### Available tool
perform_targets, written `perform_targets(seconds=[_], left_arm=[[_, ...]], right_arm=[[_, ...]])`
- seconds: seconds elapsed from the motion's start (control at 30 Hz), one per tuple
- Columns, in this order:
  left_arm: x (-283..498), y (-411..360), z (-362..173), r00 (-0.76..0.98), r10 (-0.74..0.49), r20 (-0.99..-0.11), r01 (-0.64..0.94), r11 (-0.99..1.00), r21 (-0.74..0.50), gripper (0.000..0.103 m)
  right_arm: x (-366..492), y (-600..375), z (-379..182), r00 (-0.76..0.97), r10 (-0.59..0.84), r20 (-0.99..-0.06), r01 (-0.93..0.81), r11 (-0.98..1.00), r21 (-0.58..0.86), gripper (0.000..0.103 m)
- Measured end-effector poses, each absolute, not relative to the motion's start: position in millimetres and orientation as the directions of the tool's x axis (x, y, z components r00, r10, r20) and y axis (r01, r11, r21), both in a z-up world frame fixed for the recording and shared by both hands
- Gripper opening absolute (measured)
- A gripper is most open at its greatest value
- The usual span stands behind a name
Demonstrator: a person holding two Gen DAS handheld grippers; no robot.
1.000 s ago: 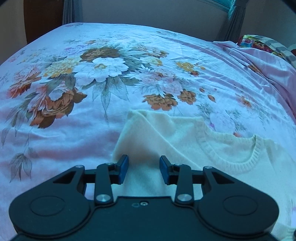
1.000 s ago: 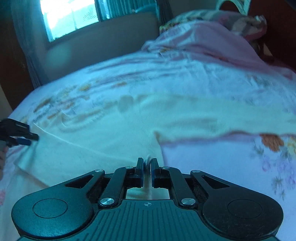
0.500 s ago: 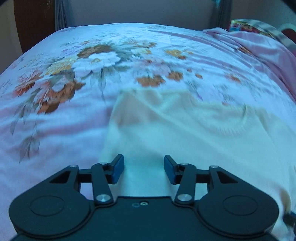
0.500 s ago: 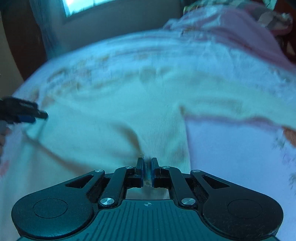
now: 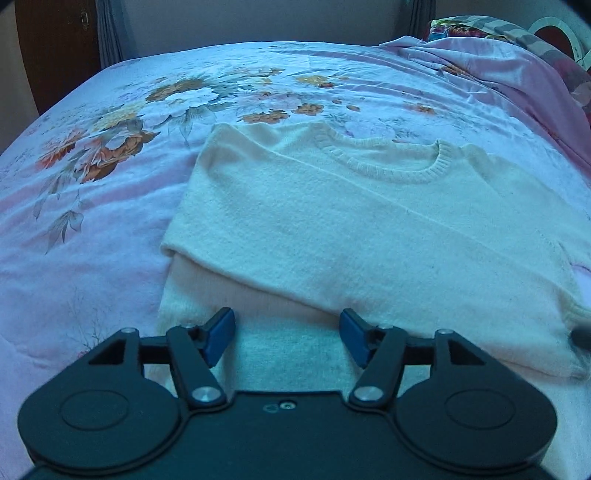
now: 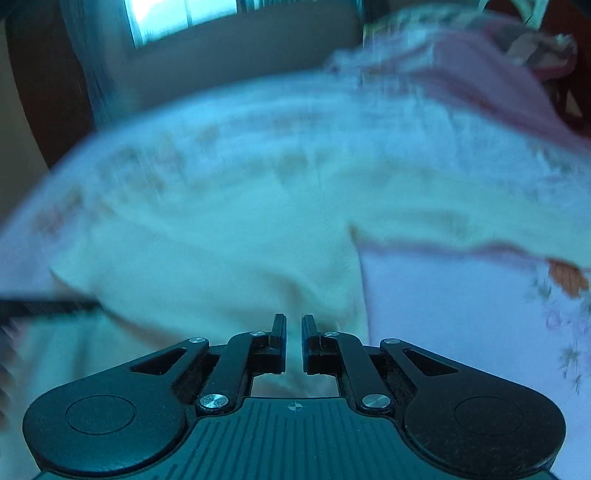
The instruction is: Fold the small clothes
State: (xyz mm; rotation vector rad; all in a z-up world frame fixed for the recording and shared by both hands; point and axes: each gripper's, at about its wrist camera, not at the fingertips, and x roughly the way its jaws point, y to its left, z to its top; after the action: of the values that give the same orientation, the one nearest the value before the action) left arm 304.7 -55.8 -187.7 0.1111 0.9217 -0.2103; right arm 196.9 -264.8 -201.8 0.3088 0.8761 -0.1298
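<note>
A cream knit sweater [image 5: 332, 229] with a ribbed neck [image 5: 388, 170] lies on the flowered bedsheet [image 5: 92, 229]. One sleeve is folded slantwise across its body. My left gripper [image 5: 287, 321] hovers over the sweater's near part. Its jaws are opening, and only flat fabric shows beneath them, none pinched. In the blurred right wrist view, my right gripper [image 6: 293, 323] is shut on a pinch of the sweater [image 6: 221, 251] at its near edge. The left gripper [image 6: 48, 306] shows there as a dark streak at the left.
A rumpled pink cover [image 5: 509, 77] and patterned pillows [image 5: 480, 29] are heaped at the bed's far right. A wall, curtains [image 5: 109, 33] and a dark wooden door [image 5: 55, 48] stand beyond the bed. A window [image 6: 177, 18] is behind the bed.
The left gripper has drawn back across the sweater and its jaws have spread wider, leaving the sleeve lying over the body. The right gripper stays shut on the fabric; its view has blurred.
</note>
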Motion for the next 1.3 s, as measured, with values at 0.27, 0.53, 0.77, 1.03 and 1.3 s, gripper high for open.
perform_targets(seconds=[0.27,0.53,0.77,1.03,1.3], left_arm=[[296,-75,-171,0.576,-0.191,-0.795,0.243,0.968,-0.056,0.061],[296,-103,-161,0.612,-0.196,-0.766,0.256,0.966,-0.042,0.061],[305,-118,-164,0.599,-0.212,-0.772,0.249,0.966,-0.072,0.061],[318,-106,-174,0.593,-0.176,-0.786,0.198,0.978,-0.069,0.062],[322,-90,-177,0.598,-0.152,-0.787,0.19,0.981,-0.046,0.062]], right_arm=[[183,-298,-193,0.648,0.02,-0.762,0.283,0.922,0.265,0.005],[161,-405,-199,0.609,-0.122,-0.784,0.506,0.821,0.265,0.006],[140,-493,-212,0.586,-0.205,-0.784,0.678,0.654,0.336,0.056],[135,-556,-225,0.518,-0.297,-0.802,0.802,0.495,0.334,0.043],[145,-584,-231,0.504,-0.345,-0.792,0.846,0.383,0.371,0.005]])
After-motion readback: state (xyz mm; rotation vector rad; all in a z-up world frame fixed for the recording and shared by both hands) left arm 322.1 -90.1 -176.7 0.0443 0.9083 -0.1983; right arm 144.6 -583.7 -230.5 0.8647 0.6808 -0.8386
